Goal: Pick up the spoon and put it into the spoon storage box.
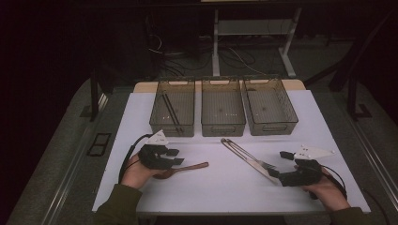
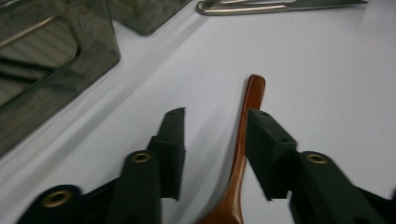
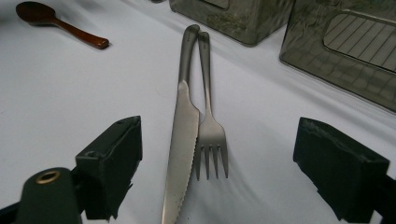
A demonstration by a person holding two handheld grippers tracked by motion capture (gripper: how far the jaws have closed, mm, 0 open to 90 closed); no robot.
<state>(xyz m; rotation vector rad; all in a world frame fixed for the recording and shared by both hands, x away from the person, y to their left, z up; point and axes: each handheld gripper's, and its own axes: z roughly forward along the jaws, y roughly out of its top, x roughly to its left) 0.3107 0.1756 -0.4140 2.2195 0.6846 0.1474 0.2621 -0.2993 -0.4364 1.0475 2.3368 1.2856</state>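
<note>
A brown wooden spoon [image 1: 183, 169] lies on the white table [image 1: 211, 192] at the front left. My left gripper [image 1: 175, 157] is open over its handle; in the left gripper view the handle [image 2: 243, 140] runs between the jaws of that gripper [image 2: 215, 116], close to the right pad, with a gap on the left side. A steel knife [image 1: 253, 164] and fork [image 1: 248, 154] lie side by side at centre right. My right gripper [image 1: 279, 164] stands wide open just behind their tips. In the right gripper view the knife [image 3: 180, 140] and fork [image 3: 211, 135] lie between that gripper's [image 3: 219, 135] jaws, untouched.
Three translucent grey bins stand in a row at the back of the table: left [image 1: 171, 129], middle [image 1: 223, 127], right [image 1: 272, 126]. The left one holds dark chopsticks [image 1: 171, 112]. The table's front edge runs near both forearms. Dark floor and cables lie beyond.
</note>
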